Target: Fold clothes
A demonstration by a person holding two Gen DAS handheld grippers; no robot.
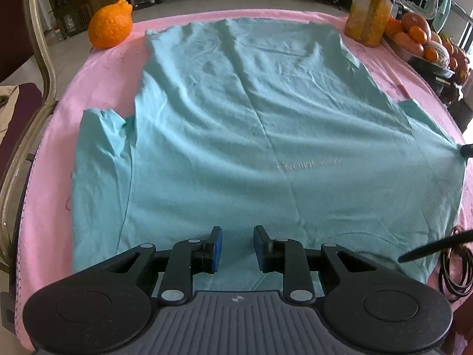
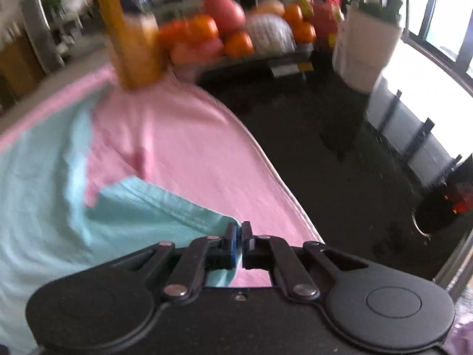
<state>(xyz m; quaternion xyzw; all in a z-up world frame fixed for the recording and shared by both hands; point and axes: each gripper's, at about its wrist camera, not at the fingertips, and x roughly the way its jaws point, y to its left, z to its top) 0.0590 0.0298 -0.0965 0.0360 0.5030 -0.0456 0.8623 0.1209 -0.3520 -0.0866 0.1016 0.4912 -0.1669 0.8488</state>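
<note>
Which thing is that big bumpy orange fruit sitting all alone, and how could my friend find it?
Look at the table under the pink cloth with the light blue T-shirt spread flat on it. Past the shirt's far left corner, at the cloth's edge, sits a single big orange citrus fruit. It has bumpy skin and a knob on top, and it sits alone, while the other fruit is piled far right.

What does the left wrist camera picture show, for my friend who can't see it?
A big teal T-shirt lies spread flat on a pink cloth, with the left gripper open over its near edge. A bumpy orange fruit sits at the far left corner.
</note>
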